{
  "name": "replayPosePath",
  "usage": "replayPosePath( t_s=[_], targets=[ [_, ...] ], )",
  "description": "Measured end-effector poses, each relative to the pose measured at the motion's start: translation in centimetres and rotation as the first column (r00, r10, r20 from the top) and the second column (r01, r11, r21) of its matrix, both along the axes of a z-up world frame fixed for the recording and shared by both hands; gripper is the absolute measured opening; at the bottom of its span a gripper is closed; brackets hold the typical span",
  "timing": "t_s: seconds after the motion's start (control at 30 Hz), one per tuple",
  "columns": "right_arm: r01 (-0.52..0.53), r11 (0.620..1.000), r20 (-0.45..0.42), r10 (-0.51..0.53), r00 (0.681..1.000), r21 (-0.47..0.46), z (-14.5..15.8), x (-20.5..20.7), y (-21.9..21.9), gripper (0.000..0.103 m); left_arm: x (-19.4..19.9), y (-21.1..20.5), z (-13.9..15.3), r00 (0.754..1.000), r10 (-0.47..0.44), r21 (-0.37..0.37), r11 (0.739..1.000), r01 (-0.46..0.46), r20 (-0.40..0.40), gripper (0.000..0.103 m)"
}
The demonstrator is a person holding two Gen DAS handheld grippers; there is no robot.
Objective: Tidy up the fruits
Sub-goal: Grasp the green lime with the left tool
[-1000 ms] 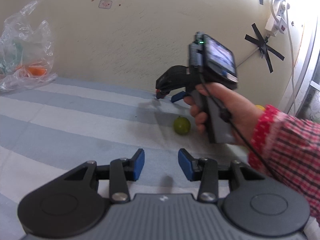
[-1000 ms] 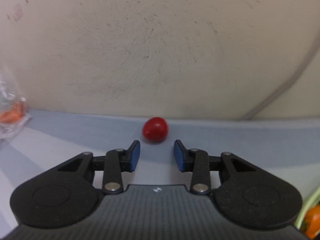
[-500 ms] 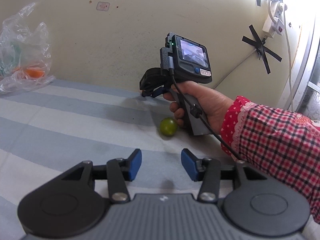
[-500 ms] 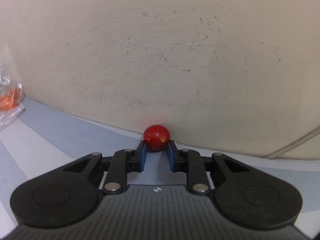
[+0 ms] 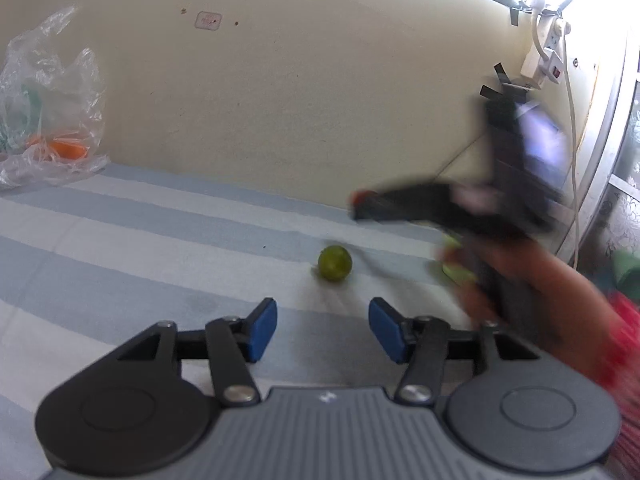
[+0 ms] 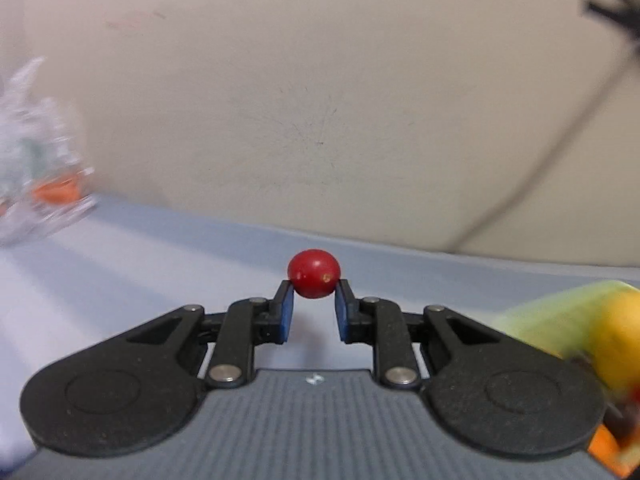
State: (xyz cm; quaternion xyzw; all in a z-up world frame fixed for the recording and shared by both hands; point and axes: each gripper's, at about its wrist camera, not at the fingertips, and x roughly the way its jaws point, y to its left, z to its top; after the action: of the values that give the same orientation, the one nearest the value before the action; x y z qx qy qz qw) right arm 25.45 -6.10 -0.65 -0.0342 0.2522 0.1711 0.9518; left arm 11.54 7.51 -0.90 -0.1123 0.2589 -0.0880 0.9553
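A small red round fruit [image 6: 314,273] is pinched between the blue pads of my right gripper [image 6: 314,294], lifted above the striped cloth. In the left wrist view that same right gripper [image 5: 360,206] shows as a blur at the right, held by a hand in a red checked sleeve. A green lime [image 5: 335,263] lies on the cloth just ahead of my left gripper [image 5: 323,330]. The left jaws are opening, with nothing between them.
A clear plastic bag [image 5: 48,112] with orange fruit inside sits at the far left against the wall. A yellow-green container rim [image 6: 576,320] with orange pieces shows at the lower right of the right wrist view. A power strip and cables [image 5: 548,52] hang on the right wall.
My right gripper closed on the red fruit, lifted it and swung away to the right. My left gripper's jaws widened while it stayed in place near the lime.
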Motion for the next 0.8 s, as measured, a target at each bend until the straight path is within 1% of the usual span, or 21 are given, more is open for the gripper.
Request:
replayPosePath(
  t_s=[0.1, 0.2, 0.23, 0.27, 0.3, 0.33, 0.37, 0.4, 0.43, 0.5, 0.57, 0.6, 0.67, 0.7, 0.73, 0.8],
  targets=[
    [-0.036, 0.999, 0.053, 0.036, 0.998, -0.001, -0.1, -7.1, -3.3, 0.025, 1.1, -0.7, 0.2, 1.0, -0.021, 0.02, 1.0, 0.021, -0.006, 0.055],
    [-0.055, 0.998, 0.053, 0.054, 0.997, 0.009, -0.9, -12.5, -6.5, 0.025, 4.1, -2.1, 0.3, 0.998, -0.045, 0.057, 0.997, 0.047, -0.035, 0.055],
    [-0.053, 0.998, 0.047, 0.052, 0.998, 0.019, -1.1, -13.8, -7.3, 0.025, 5.3, -2.6, 0.2, 0.998, -0.039, 0.077, 0.996, 0.042, -0.049, 0.055],
    [-0.048, 0.998, 0.041, 0.047, 0.998, 0.026, -1.5, -13.7, -7.4, 0.025, 6.7, -3.0, 0.2, 0.997, -0.038, 0.087, 0.995, 0.043, -0.064, 0.055],
    [-0.039, 0.999, 0.044, 0.037, 0.998, 0.029, -1.1, -13.4, -7.9, 0.025, 7.8, -3.4, 0.2, 0.997, -0.039, 0.094, 0.994, 0.046, -0.073, 0.055],
    [-0.023, 0.999, 0.057, 0.021, 0.998, 0.025, -1.1, -13.6, -7.7, 0.025, 8.7, -3.8, 0.1, 0.996, -0.034, 0.108, 0.993, 0.042, -0.08, 0.053],
    [-0.007, 1.0, 0.076, 0.005, 0.997, 0.021, -1.3, -14.7, -8.4, 0.025, 9.6, -4.2, -0.2, 0.995, -0.032, 0.119, 0.992, 0.043, -0.093, 0.051],
    [0.005, 1.0, 0.091, -0.007, 0.996, 0.018, -1.2, -15.7, -9.0, 0.025, 10.3, -4.4, -0.6, 0.992, -0.033, 0.122, 0.991, 0.048, -0.121, 0.041],
    [0.018, 1.0, 0.104, -0.02, 0.994, 0.018, -1.3, -16.4, -9.5, 0.025, 10.5, -4.5, -0.6, 0.992, -0.021, 0.128, 0.991, 0.037, -0.127, 0.028],
    [0.038, 0.999, 0.111, -0.042, 0.993, 0.032, -1.6, -17.5, -10.7, 0.025, 10.0, -4.4, -0.5, 0.992, -0.026, 0.105, 0.994, 0.039, -0.125, 0.028],
    [0.057, 0.996, 0.068, -0.062, 0.996, 0.075, -2.2, -17.7, -11.8, 0.025, 8.7, -4.0, -0.3, 0.991, -0.026, 0.088, 0.995, 0.038, -0.128, 0.028],
    [0.065, 0.992, 0.062, -0.072, 0.995, 0.105, -2.3, -17.7, -12.3, 0.025, 7.7, -4.0, -0.2, 0.992, -0.029, 0.084, 0.996, 0.04, -0.124, 0.028],
    [0.071, 0.989, 0.047, -0.078, 0.996, 0.133, -2.2, -17.1, -12.9, 0.025, 5.7, -4.1, 0.2, 0.992, -0.053, 0.089, 0.994, 0.064, -0.115, 0.028],
    [0.071, 0.988, 0.035, -0.076, 0.996, 0.135, -2.3, -17.0, -12.9, 0.025, 4.6, -4.1, 0.2, 0.989, -0.075, 0.058, 0.995, 0.083, -0.131, 0.028],
    [0.068, 0.988, 0.033, -0.073, 0.997, 0.136, -2.3, -17.3, -13.0, 0.025, 3.0, -4.3, 0.1, 0.989, -0.087, 0.048, 0.995, 0.093, -0.116, 0.028],
    [0.05, 0.989, 0.036, -0.056, 0.998, 0.139, -2.3, -17.7, -13.1, 0.025, -0.1, -5.1, 0.2, 0.987, -0.128, 0.079, 0.988, 0.136, -0.099, 0.028]
  ],
)
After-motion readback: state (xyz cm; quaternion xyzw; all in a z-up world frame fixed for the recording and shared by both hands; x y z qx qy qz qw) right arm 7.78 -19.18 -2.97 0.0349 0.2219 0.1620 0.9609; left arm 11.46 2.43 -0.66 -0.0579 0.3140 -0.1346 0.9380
